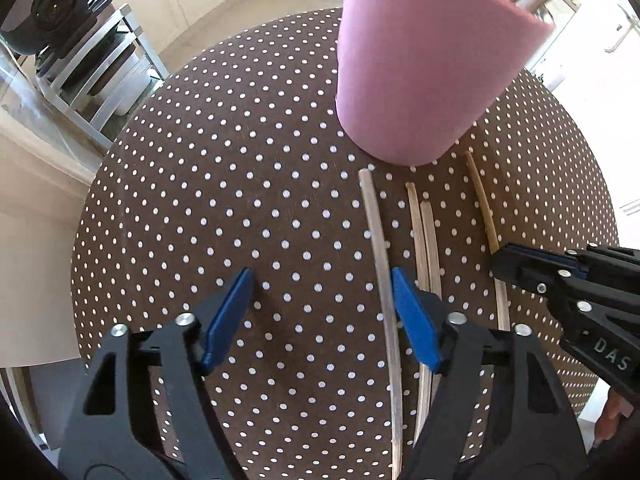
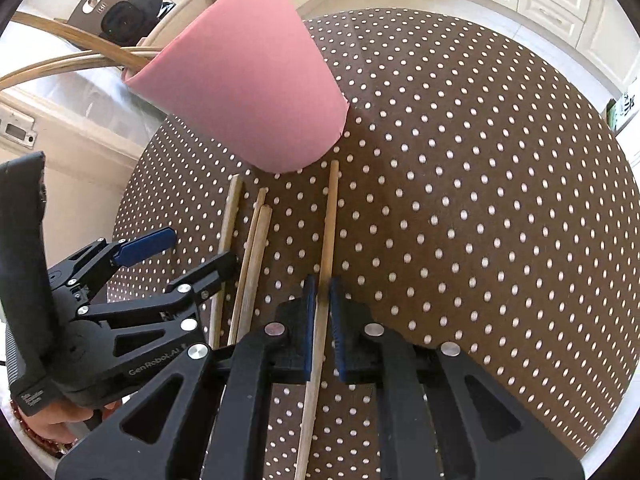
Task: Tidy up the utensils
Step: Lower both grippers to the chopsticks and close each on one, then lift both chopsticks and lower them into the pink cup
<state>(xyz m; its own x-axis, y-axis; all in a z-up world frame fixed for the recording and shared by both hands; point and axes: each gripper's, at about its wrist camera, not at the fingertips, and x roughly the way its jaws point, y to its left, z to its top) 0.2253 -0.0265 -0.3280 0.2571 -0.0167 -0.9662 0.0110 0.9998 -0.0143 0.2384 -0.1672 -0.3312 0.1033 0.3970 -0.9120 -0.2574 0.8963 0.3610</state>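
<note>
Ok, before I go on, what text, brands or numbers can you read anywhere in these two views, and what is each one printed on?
"DAS": white letters on the black body of the right claw, cut off at the frame edge.
"GenRobot.AI": on the arm of the left claw, seen from the right wrist view.
Small white lines on the left claw's handle: too small to read.
Mark on the round dark camera device: too blurred.
Green packet at the table's far edge: unreadable.

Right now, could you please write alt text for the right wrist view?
The right tongs grip one wooden chopstick lying on a brown polka-dot tablecloth. At left, the open left tongs reach toward three more chopsticks, near a pink cup already holding wooden utensils.
</note>
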